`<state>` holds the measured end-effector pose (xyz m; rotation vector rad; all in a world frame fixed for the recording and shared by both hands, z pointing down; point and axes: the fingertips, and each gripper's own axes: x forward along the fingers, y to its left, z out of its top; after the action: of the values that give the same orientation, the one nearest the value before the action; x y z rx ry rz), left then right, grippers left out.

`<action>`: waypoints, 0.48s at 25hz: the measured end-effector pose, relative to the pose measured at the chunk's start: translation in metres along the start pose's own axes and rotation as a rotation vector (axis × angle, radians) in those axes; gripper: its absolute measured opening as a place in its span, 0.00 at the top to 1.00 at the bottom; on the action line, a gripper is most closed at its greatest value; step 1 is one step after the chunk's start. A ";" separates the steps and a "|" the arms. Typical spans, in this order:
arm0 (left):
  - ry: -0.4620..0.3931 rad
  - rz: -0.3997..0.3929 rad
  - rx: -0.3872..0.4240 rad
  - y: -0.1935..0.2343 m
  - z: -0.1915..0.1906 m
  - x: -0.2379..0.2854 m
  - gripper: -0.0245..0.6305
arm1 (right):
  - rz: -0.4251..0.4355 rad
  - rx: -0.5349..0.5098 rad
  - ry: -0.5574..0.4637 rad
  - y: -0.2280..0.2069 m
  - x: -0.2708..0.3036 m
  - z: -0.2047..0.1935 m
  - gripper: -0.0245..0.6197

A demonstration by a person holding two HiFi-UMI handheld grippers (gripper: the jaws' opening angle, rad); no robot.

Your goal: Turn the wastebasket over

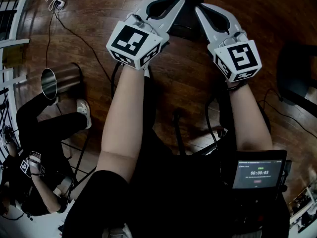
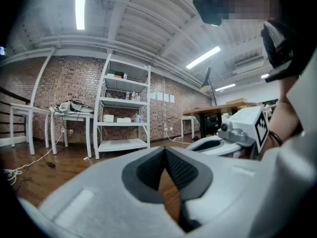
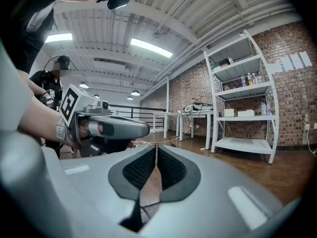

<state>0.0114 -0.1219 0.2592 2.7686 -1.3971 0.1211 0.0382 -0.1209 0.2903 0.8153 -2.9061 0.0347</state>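
Observation:
The wastebasket (image 1: 60,79) is a shiny metal cylinder lying on its side on the wooden floor at the left of the head view, its open mouth facing left. Neither gripper view shows it. I hold both grippers out in front, well to the right of the basket and off the floor. The left gripper (image 1: 174,4) is shut with nothing between its pads (image 2: 148,170). The right gripper (image 1: 205,11) is likewise shut and empty, its pads (image 3: 171,168) meeting at the tip. Each gripper shows in the other's view: the right gripper (image 2: 233,133) and the left gripper (image 3: 106,125).
Another person (image 1: 39,148) crouches beside the basket at the lower left. Cables (image 1: 74,29) trail over the floor. A dark object (image 1: 185,21) lies below the gripper tips. White shelves (image 2: 124,108) and tables (image 2: 74,120) line the brick wall. A timer screen (image 1: 258,172) sits at my waist.

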 end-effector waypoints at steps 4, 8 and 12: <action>-0.007 -0.011 0.007 0.014 0.011 0.005 0.96 | -0.021 0.000 -0.009 -0.014 0.013 0.013 0.95; -0.033 -0.014 -0.001 0.025 0.022 0.009 0.96 | -0.023 -0.023 0.000 -0.021 0.024 0.017 0.94; -0.054 -0.018 -0.020 0.029 0.026 0.014 0.96 | -0.043 -0.038 0.029 -0.026 0.026 0.010 0.94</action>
<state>-0.0022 -0.1520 0.2347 2.7881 -1.3766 0.0318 0.0284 -0.1574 0.2835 0.8633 -2.8517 -0.0128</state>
